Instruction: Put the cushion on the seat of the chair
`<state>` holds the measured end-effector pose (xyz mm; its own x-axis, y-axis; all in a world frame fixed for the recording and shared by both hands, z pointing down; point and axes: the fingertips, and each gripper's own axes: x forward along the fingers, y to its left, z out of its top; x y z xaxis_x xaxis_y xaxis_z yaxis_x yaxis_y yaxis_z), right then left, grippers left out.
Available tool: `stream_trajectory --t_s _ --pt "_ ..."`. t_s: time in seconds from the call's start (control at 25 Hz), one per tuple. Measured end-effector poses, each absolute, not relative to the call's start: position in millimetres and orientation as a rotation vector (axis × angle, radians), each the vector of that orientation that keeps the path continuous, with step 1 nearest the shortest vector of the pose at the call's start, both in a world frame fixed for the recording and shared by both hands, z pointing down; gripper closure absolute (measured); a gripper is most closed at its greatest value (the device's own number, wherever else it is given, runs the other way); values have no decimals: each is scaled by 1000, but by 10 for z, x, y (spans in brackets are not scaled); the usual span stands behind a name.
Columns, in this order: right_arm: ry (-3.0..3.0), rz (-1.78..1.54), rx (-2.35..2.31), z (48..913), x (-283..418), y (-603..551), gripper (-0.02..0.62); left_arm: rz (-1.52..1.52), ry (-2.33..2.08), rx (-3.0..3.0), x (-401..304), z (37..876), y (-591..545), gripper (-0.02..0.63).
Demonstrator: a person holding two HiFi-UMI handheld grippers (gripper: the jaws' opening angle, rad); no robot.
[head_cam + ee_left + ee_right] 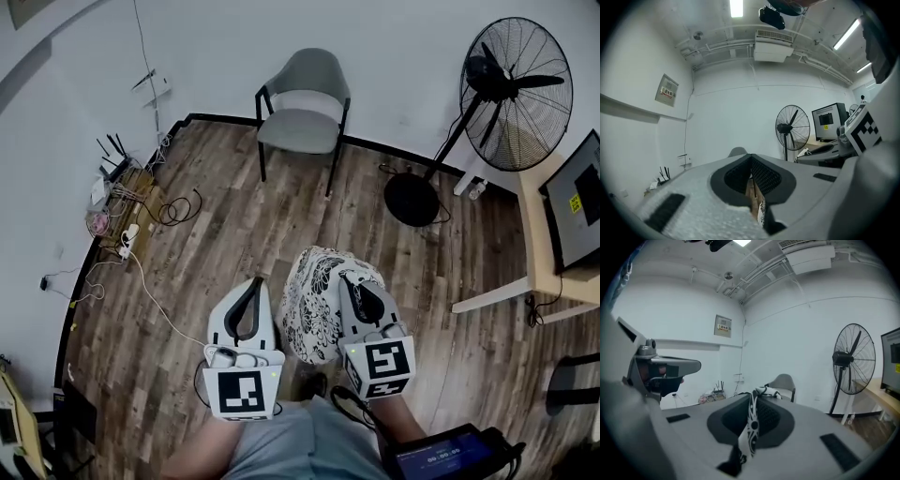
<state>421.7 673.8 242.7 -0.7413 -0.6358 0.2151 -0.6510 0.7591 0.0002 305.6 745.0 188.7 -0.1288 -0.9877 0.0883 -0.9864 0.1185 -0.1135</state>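
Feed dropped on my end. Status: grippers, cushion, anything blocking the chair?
Right gripper shut on cushion. Left gripper shut, empty. Chair ahead, seat bare. Nothing on floor between.

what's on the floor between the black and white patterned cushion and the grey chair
Nothing: only bare wood plank floor lies between the black-and-white patterned cushion and the grey chair. The head view shows this stretch.
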Motion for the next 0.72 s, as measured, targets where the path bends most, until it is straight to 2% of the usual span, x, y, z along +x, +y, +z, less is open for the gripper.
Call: stream_trajectory --t_s 0.4,0.72 --pt "-2703 97 1048 2608 3226 5900 581 -218 2369 -2089 1895 2083 6600 597" --pt "-2713 38 1118 2326 2424 5187 581 -154 2302 -2103 1084 1807 5941 597"
